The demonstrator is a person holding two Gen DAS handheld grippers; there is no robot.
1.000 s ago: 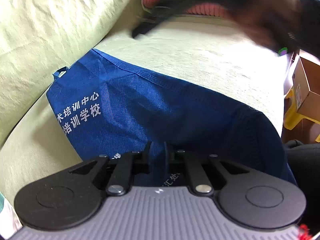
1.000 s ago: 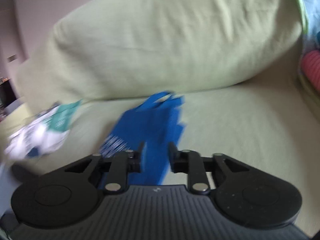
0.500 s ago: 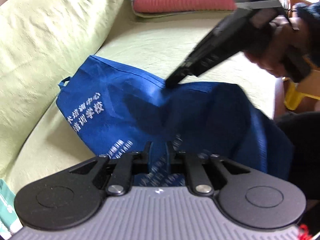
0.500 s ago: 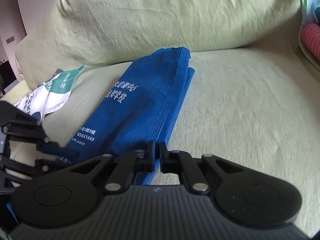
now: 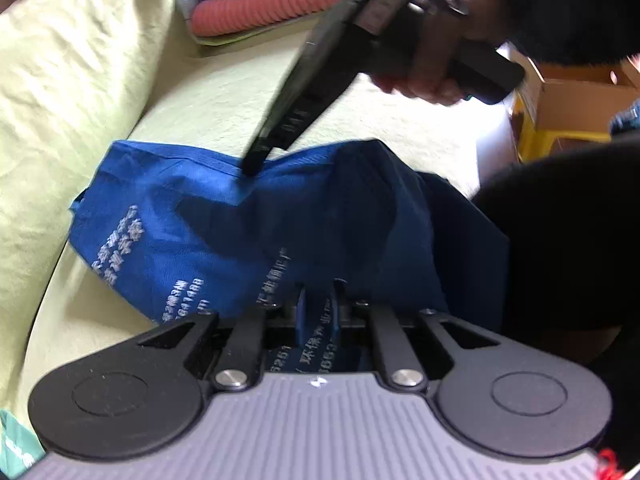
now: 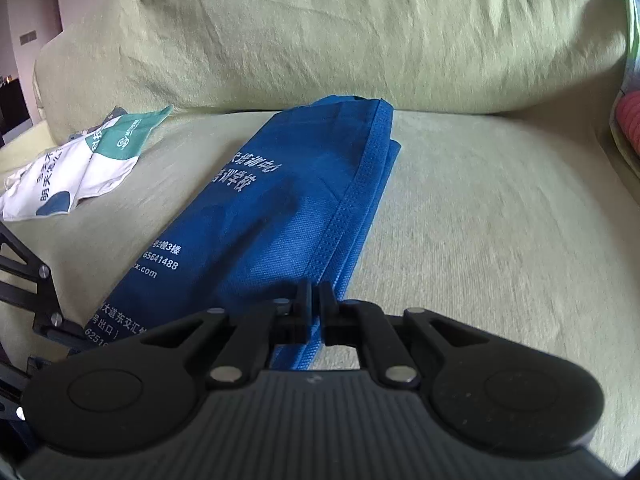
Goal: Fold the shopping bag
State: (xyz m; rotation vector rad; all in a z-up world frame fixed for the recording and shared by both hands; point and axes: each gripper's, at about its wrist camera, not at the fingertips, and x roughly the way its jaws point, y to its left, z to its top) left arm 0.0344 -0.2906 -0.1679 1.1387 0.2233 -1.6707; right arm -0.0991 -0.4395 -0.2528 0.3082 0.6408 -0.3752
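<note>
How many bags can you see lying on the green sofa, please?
2: the blue non-woven shopping bag lies mid-seat, its stitched edge pinched by the right gripper; a crumpled white and green bag lies toward the seat's left end. Others may be out of view.

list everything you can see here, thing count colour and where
shopping bag: 1, blue with white print, on the sofa seat
sofa: 1, pale green, under everything
white and green bag: 1, on the seat beside the blue one
folded textiles: a stack, pink and teal, far end of the seat
cardboard box: 1, brown, beyond the sofa
left gripper: black, jaws just opening, bag fabric between them
right gripper: black, shut on the bag's stitched edge
hand: 1, holding the right gripper
</note>
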